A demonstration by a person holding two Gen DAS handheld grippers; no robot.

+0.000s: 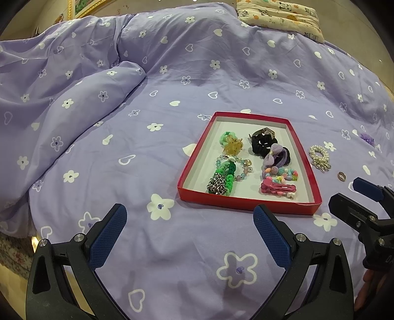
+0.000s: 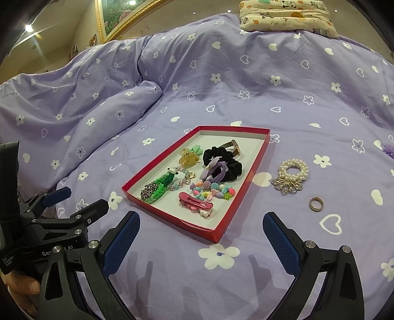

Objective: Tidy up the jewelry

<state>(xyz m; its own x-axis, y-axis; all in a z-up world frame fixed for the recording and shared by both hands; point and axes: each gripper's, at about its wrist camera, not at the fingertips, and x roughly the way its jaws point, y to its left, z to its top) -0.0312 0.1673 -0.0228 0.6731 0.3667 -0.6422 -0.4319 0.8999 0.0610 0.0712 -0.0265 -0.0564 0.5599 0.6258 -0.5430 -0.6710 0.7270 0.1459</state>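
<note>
Tray: a red-rimmed tray [image 2: 242, 194] sits on the purple flowered bed [image 2: 246, 86].
In the tray: a black scrunchie [image 2: 235, 166], a lilac bow tie [image 2: 216, 172], a green braid [image 2: 160, 188], a pink clip [image 2: 195, 204], coloured beads [image 2: 214, 192], an amber claw clip [image 2: 187, 157].
Outside the tray: a pearl band [image 2: 293, 172] lies just right of it; a ring [image 2: 316, 204] lies near the band, nearer me.
My left gripper [image 1: 189, 236]: fingers spread wide, holding nothing, hovering short of the tray's near rim.
My right gripper [image 2: 202, 243]: fingers spread wide, empty, at the tray's near corner.
Beyond the tray: a patterned pillow [image 2: 285, 17].
</note>
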